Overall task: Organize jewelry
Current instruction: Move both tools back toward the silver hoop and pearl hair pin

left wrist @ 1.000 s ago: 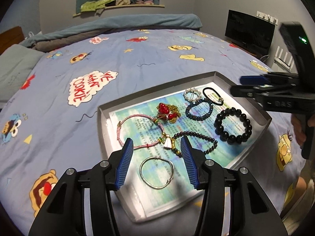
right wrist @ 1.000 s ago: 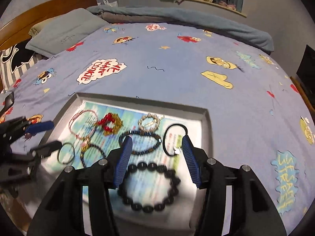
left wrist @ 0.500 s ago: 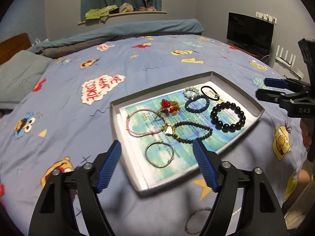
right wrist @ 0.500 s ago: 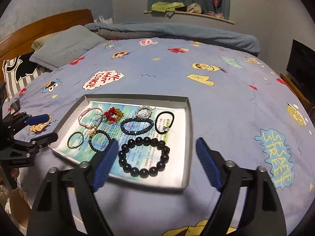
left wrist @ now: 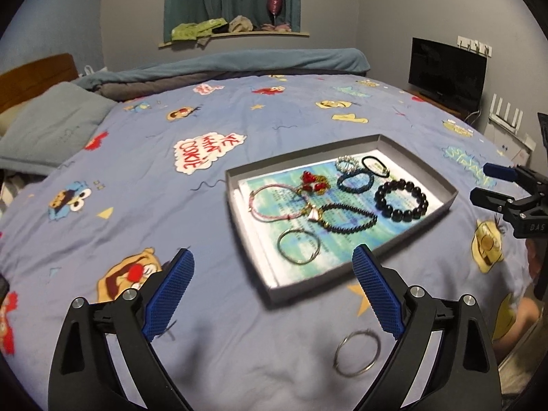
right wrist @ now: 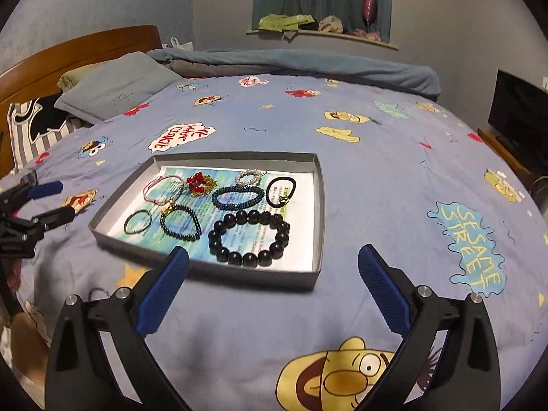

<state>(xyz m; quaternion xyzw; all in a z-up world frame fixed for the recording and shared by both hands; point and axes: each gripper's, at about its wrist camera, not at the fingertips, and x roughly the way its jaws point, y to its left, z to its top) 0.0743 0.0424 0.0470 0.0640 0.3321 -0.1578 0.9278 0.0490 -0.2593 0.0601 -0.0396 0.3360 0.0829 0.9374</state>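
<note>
A grey shallow tray lies on the bed and holds several bracelets: a large black bead bracelet, a thin silver bangle, a pink cord bracelet, a red and gold piece and a black hair tie. A second silver ring lies on the sheet in front of the tray. My left gripper is open and empty, held back from the tray's near corner. My right gripper is open and empty in front of the tray.
The bed has a blue cartoon-print sheet. A grey pillow and wooden headboard are at the far left. A folded blanket lies along the far edge. A black TV stands to the right.
Both grippers have pulled back from the tray and opened wider. The second silver ring on the sheet has come into the left wrist view.
</note>
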